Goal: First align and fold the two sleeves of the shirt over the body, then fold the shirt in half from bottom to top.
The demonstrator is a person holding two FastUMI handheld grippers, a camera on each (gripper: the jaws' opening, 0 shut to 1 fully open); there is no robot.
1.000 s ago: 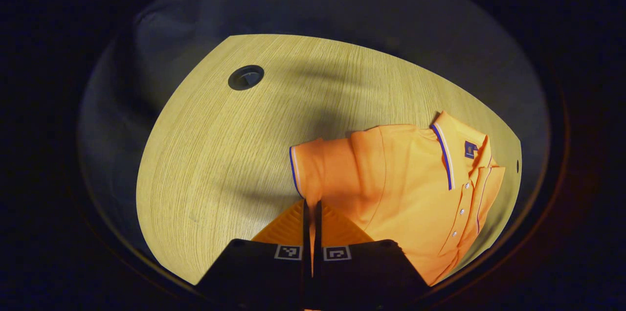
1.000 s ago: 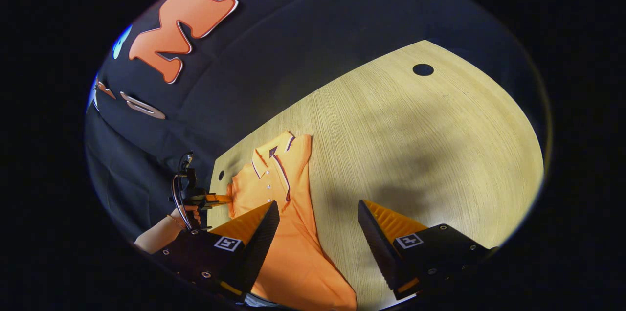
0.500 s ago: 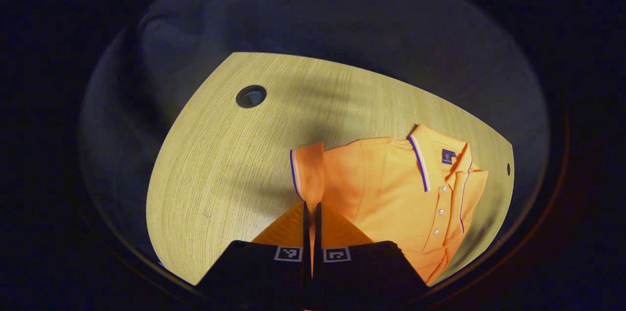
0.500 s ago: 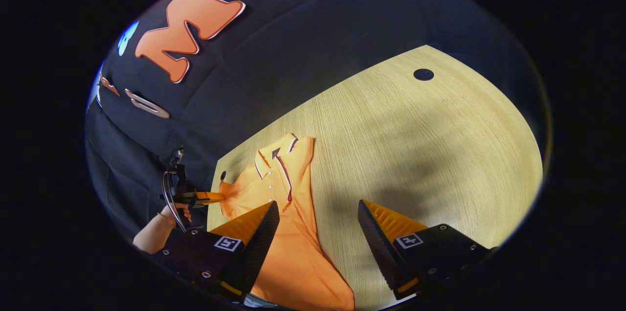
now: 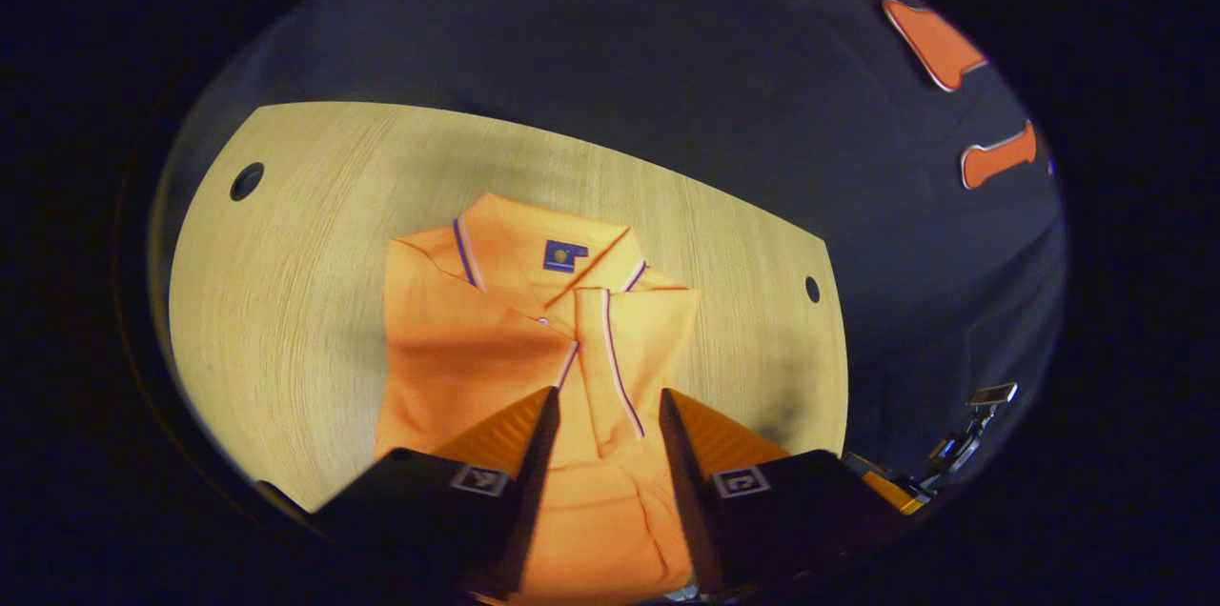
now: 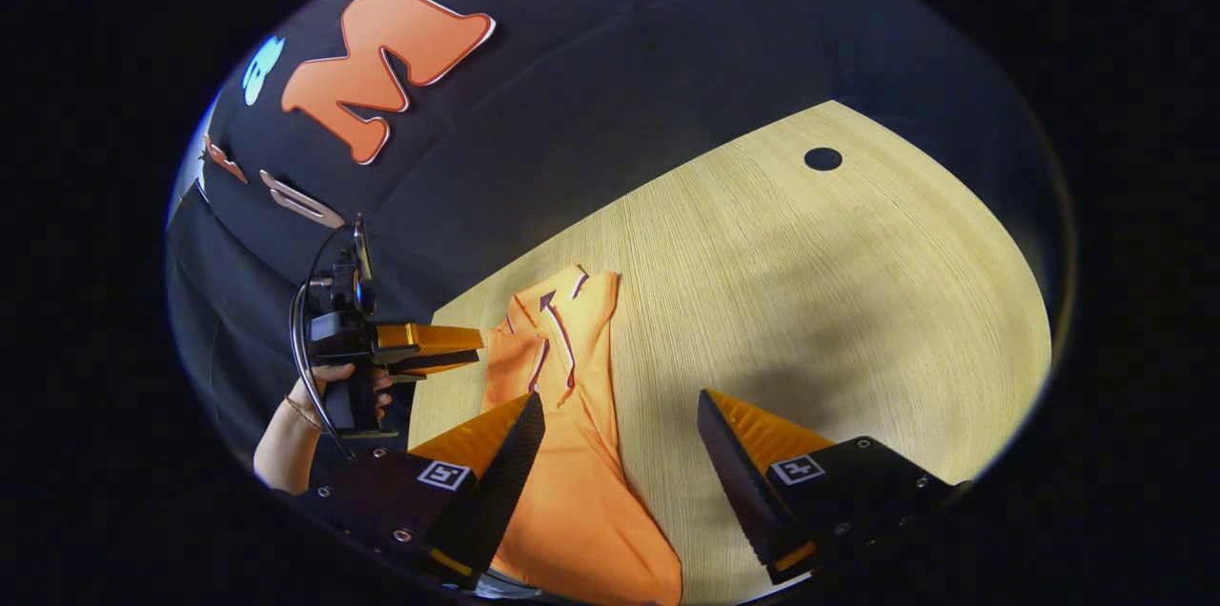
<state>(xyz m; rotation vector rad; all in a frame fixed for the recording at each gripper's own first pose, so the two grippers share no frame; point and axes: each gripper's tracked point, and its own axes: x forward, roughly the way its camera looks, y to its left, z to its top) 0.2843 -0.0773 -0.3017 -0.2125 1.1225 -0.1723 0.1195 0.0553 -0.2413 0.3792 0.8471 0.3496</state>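
The orange polo shirt [image 5: 457, 368] lies on the wooden table [image 5: 286, 301], collar at the far end. Both sleeves are folded in over the body, and their striped cuffs meet near the placket. My left gripper [image 5: 607, 393] hovers above the shirt's middle, open, with nothing between its fingers. In the right gripper view the shirt [image 6: 581, 492] is a narrow strip running toward me. My right gripper [image 6: 620, 396] is open above its right edge and the bare wood. At the far left a hand [image 6: 329, 382] holds the left gripper [image 6: 479, 347] just off the shirt's collar end, fingers slightly apart.
The table has round cable holes [image 5: 247, 180] [image 5: 811, 289] near its corners, and another hole [image 6: 823, 158] at the far right in the right gripper view. The black cloth wall [image 6: 572, 91] stands behind the table. Bare wood [image 6: 858, 301] stretches to the right of the shirt.
My left gripper has let go of the sleeve, opened and swung round over the shirt. That sleeve now lies folded on the body. My right gripper has barely moved.
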